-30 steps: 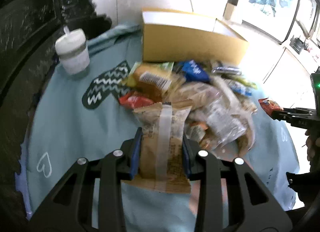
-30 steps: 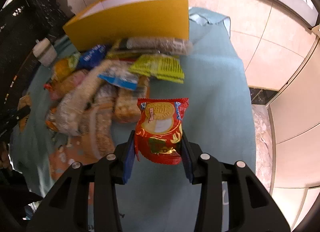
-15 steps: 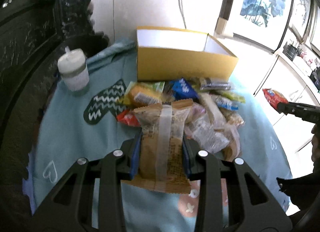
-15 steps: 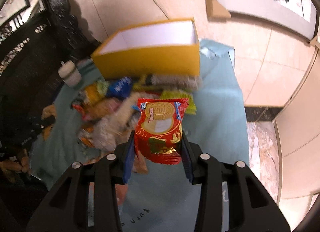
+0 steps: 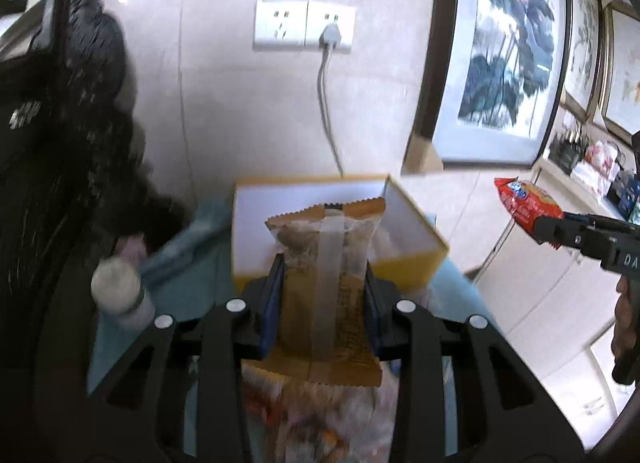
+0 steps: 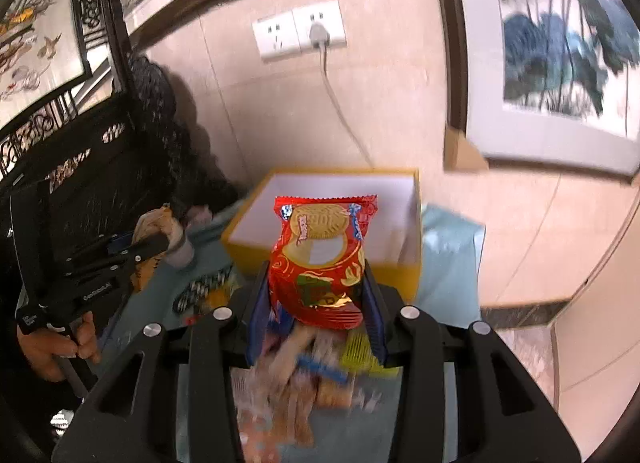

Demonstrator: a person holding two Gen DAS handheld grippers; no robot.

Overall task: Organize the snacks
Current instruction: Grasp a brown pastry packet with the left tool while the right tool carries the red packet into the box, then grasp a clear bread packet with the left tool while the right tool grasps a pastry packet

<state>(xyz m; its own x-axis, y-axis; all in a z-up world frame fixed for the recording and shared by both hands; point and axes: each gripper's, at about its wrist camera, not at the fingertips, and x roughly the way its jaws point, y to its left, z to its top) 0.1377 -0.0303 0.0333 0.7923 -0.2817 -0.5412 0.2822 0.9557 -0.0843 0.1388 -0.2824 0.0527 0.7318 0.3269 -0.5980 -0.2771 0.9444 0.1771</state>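
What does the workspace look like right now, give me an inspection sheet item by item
Surface: table under a light blue cloth.
Job's things: open yellow box, white inside; blurred snack pile in front of it.
Clutter: white cup left of the box.
Tongs: left tongs shut on a brown snack packet; right tongs shut on a red biscuit packet.
Cables: one white cable plugged into the wall socket.
Surroundings: framed paintings, dark carved furniture.

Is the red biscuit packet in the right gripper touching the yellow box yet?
Apart. In the left wrist view the red biscuit packet, clamped in the right gripper, hangs in the air to the right of the yellow box, with wall showing between them.
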